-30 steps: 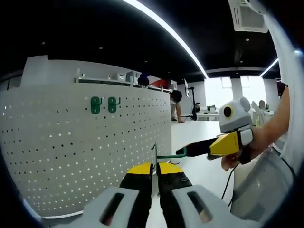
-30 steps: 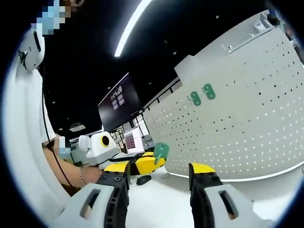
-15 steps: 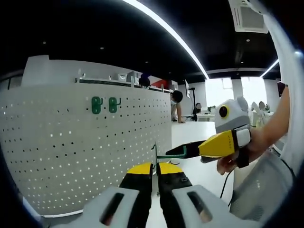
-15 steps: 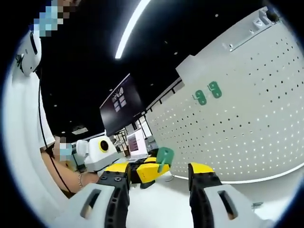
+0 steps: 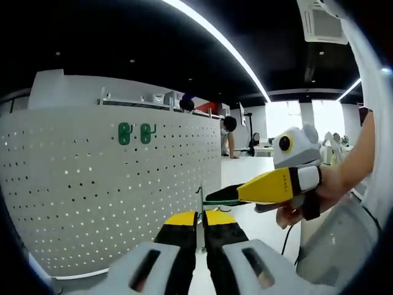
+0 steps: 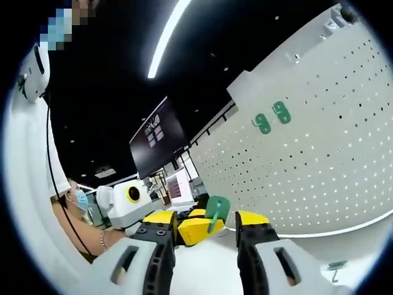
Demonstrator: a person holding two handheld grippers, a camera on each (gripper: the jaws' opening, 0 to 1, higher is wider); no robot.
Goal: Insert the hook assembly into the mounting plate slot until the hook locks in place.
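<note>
My left gripper (image 5: 201, 219) is shut on a thin green hook (image 5: 201, 198), held upright in front of the white perforated mounting plate (image 5: 92, 196). My right gripper (image 5: 213, 200) reaches in from the right, its dark tips at the hook's side arm. In the right gripper view the green hook (image 6: 216, 209) and the left gripper's yellow tips (image 6: 194, 228) stand between the jaws of my open right gripper (image 6: 206, 219), with a gap on each side. Two green hooks (image 5: 134, 133) hang high on the plate (image 6: 319, 172).
A person's hand (image 5: 295, 212) holds the right gripper. Another green hook (image 6: 334, 268) lies on the white table by the plate's foot. People stand at desks in the background (image 5: 228, 135). A dark wall screen (image 6: 155, 141) hangs behind.
The right gripper has moved in toward the left gripper; the held hook now sits between its jaws, which stand a little closer together. The left gripper has kept its hold.
</note>
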